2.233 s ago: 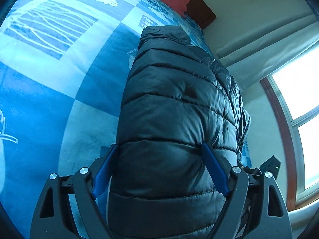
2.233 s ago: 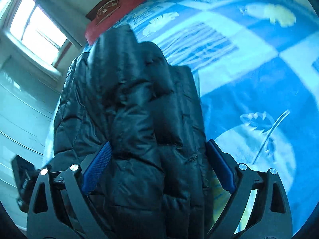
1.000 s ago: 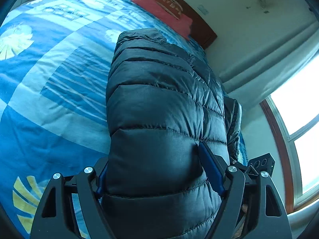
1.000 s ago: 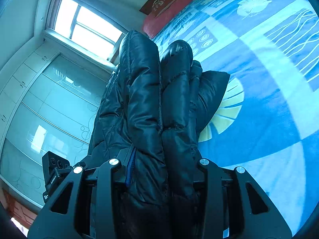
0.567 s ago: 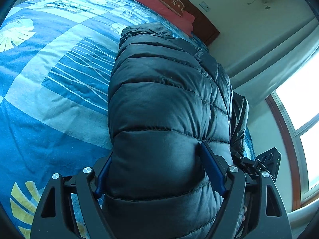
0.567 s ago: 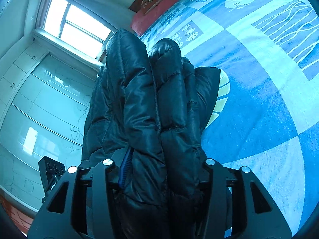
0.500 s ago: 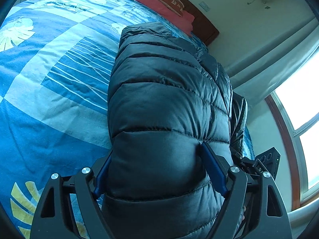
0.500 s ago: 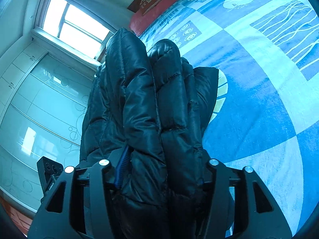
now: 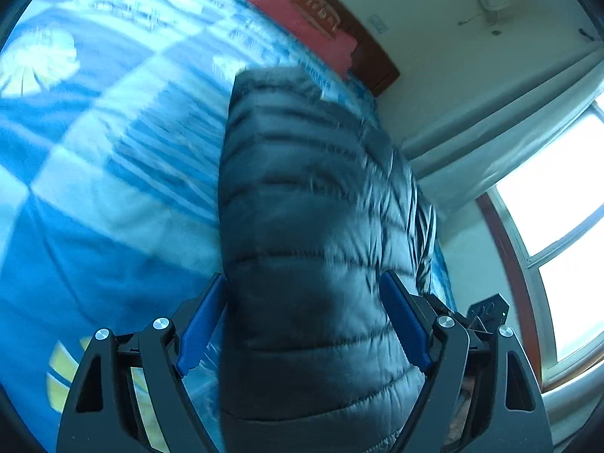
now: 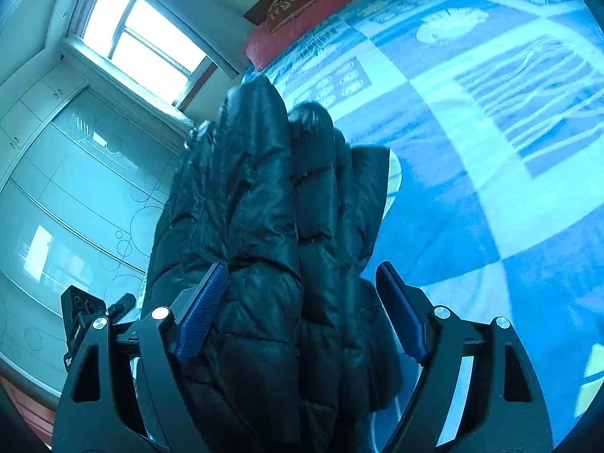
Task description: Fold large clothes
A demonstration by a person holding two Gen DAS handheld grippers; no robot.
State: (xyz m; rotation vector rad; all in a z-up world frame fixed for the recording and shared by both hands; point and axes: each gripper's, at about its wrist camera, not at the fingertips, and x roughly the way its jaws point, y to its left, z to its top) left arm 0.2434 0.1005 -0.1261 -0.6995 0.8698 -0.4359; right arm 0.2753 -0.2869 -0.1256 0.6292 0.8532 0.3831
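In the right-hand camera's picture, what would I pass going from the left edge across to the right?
Frosted wardrobe doors → black puffer jacket bunched between the right gripper's open fingers → blue patterned bedspread.

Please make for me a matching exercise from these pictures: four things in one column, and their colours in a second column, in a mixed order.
Things:
1. puffer jacket
2. pillow
3. bedspread
4. window

Colours:
A. red
B. bright white
C. black
D. blue with pale squares

Pairs: 1-C, 2-A, 3-D, 4-B
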